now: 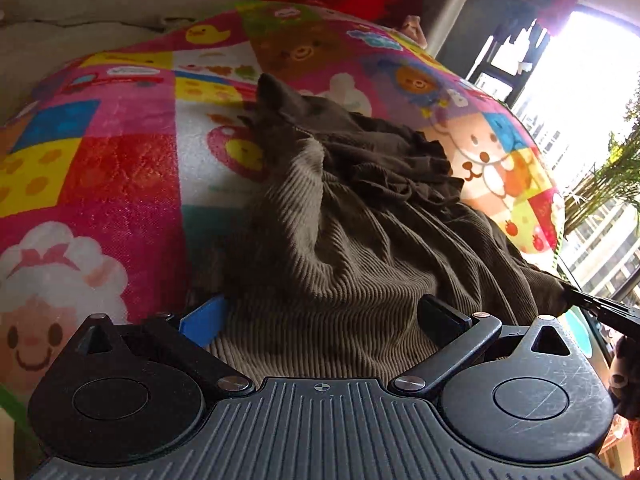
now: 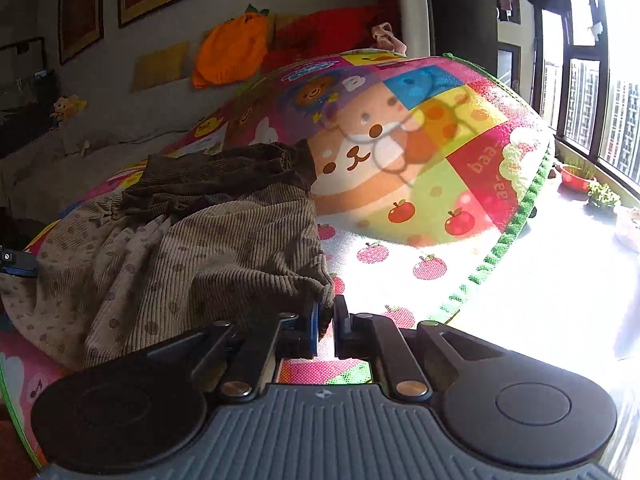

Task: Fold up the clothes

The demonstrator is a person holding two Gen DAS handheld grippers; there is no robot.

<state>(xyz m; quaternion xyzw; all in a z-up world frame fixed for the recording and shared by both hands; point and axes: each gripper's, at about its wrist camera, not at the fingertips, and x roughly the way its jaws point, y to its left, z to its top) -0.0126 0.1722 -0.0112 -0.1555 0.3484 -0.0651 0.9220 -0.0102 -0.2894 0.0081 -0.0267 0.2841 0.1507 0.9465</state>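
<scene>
1. Right wrist view: right gripper (image 2: pixel 326 320) has its jaws drawn nearly together, pinching a bunched corner of the brown ribbed corduroy garment (image 2: pixel 180 248) between the blue pad and the black pad.
2. Left wrist view: left gripper (image 1: pixel 320 320) has its jaws spread wide, one blue finger and one black finger, with the same corduroy cloth (image 1: pixel 340 248) heaped between them; the pads do not press on it.
3. Garment lies crumpled on the colourful cartoon-print play mat (image 2: pixel 440 208), its darker gathered part farther from both grippers.
4. Right gripper's tip shows at the right edge of the left wrist view, gripping the garment's far corner.
5. Beyond the mat: an orange pumpkin-shaped cushion (image 2: pixel 232 52) and a red cushion (image 2: pixel 328 32) against the wall; sunlit windows (image 2: pixel 580 92) to the right.
</scene>
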